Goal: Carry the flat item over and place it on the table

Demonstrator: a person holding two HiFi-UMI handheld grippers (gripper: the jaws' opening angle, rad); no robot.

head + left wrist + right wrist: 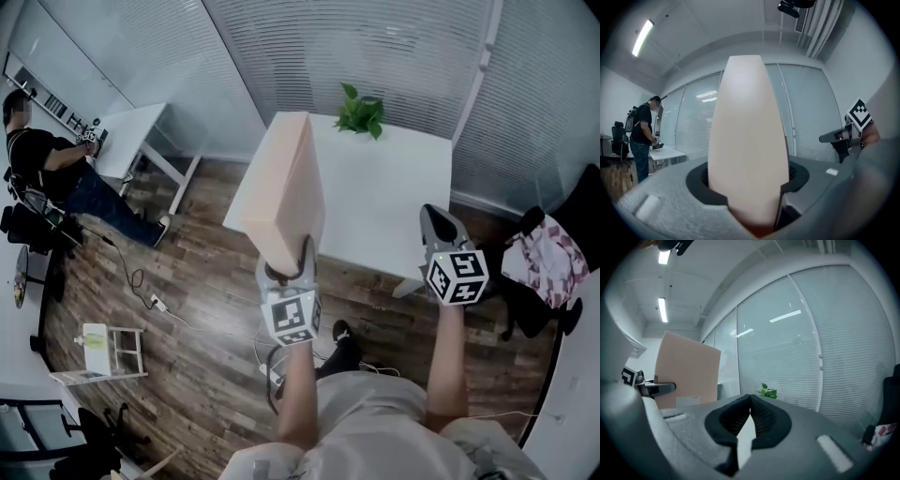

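The flat item (281,187) is a pale peach board, held on edge and stretching away from me, its far end over the near left corner of the white table (394,187). My left gripper (286,258) is shut on the board's near end; in the left gripper view the flat item (749,140) fills the gap between the pads. My right gripper (439,220) hovers over the table's near right edge, shut and empty; its pads meet at the tips (750,401). From the right gripper view the flat item (686,371) stands at the left.
A green plant (361,112) stands at the table's far edge by the blind-covered glass wall. A person (56,169) works at a second white desk (131,141) far left. A small white rack (108,352) and a power strip (159,303) lie on the wooden floor. A chair with cloth (548,262) is at the right.
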